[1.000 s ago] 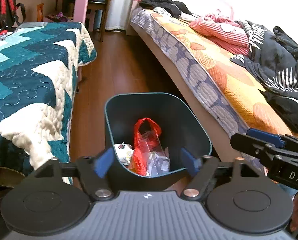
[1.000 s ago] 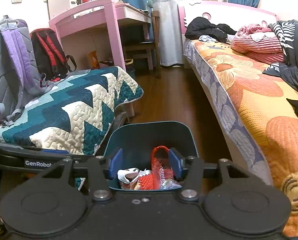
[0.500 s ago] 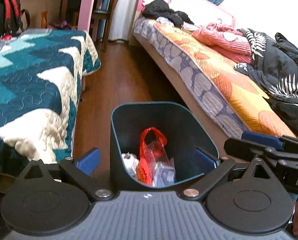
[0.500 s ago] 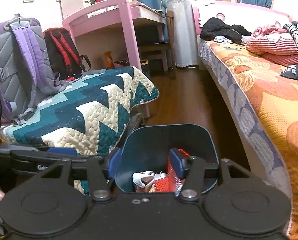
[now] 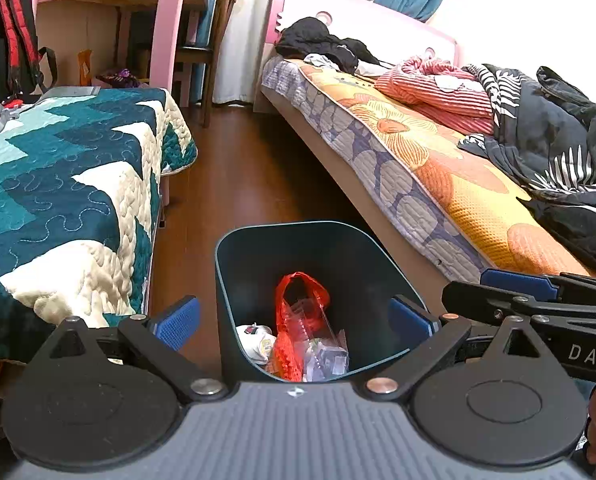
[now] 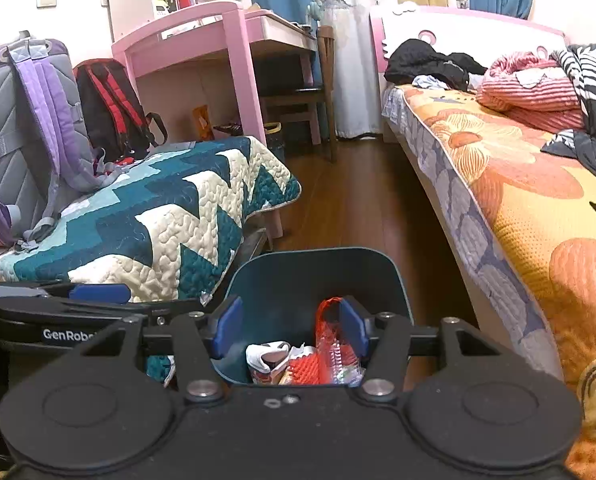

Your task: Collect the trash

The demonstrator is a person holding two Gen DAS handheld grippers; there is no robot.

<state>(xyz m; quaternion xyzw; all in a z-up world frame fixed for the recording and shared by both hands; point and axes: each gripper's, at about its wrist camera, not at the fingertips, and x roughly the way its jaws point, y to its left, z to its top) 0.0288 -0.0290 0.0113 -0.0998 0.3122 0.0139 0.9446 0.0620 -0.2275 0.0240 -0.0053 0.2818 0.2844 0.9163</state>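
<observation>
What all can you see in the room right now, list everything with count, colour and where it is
bin: one, dark teal, on the floor between the beds
red bag: one, red mesh, inside the bin
wrappers: several, clear and white, inside the bin beside the bag
quilt: one, teal and cream zigzag, left bed
flowered cover: one, orange, right bed
clothes: a pile, black, striped and pink, on the right bed
backpacks: two, grey-purple and black-red, far end of the left bed
desk: one, pink, back wall
chair: one, dark wood, under the desk
left claw: open wide, astride the bin
right claw: open, empty, over the bin
</observation>
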